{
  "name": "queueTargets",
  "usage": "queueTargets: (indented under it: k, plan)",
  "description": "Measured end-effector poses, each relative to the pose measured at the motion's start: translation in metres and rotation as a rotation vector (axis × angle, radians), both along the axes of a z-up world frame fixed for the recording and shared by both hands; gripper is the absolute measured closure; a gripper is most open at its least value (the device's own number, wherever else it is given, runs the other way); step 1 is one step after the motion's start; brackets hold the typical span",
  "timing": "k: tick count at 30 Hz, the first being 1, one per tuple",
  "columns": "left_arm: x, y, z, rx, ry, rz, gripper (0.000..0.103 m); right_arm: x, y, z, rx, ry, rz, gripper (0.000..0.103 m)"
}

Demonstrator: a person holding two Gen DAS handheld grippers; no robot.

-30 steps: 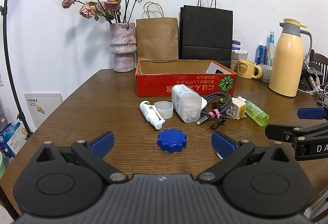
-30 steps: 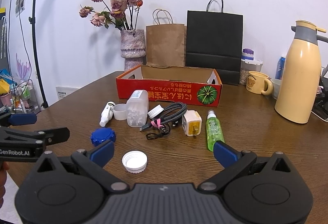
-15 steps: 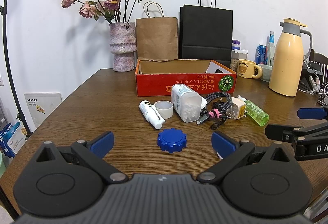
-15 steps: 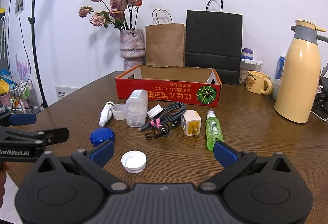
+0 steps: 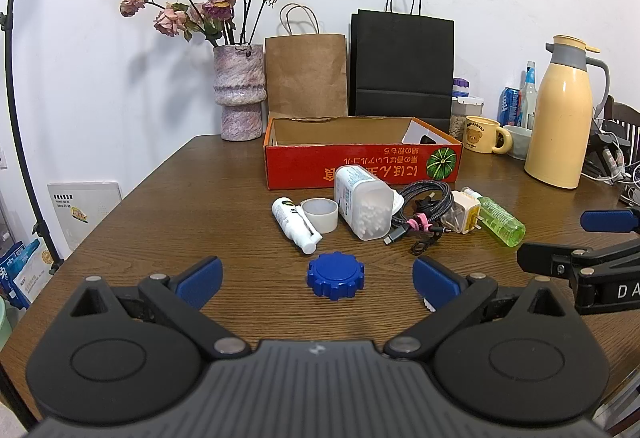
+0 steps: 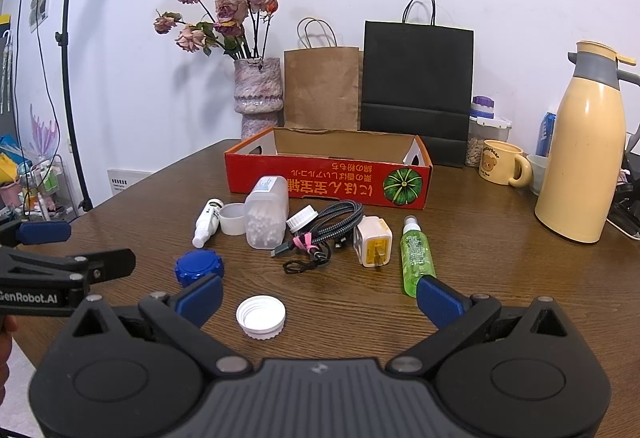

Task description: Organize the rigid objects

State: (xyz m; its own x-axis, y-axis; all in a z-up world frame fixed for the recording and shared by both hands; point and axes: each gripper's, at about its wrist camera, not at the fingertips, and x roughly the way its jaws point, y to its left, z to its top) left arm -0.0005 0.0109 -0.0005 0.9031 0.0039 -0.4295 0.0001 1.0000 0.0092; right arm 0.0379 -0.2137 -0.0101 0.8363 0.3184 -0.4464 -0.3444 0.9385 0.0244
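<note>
A red cardboard box stands open at mid-table. In front of it lie a small white bottle, a white cup, a clear pill container, a braided cable, a white charger and a green spray bottle. A blue cap lies between the wide blue pads of my left gripper, which is open. A white cap sits just ahead of my open right gripper.
At the back stand a vase of dried roses, a brown paper bag and a black bag. A yellow thermos, a bear mug and jars crowd the right side. A light-stand pole rises at the left.
The right wrist view has crept slightly forward and right; objects shift a little left. The left gripper is still.
</note>
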Motion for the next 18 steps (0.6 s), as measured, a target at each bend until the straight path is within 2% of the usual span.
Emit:
queueTargets:
  k: [18]
  plan:
    - [0.0056,0.006,-0.0008,-0.006,0.009,0.021,0.0,0.0039,0.007,-0.0035,-0.012,0.007,0.005,0.0]
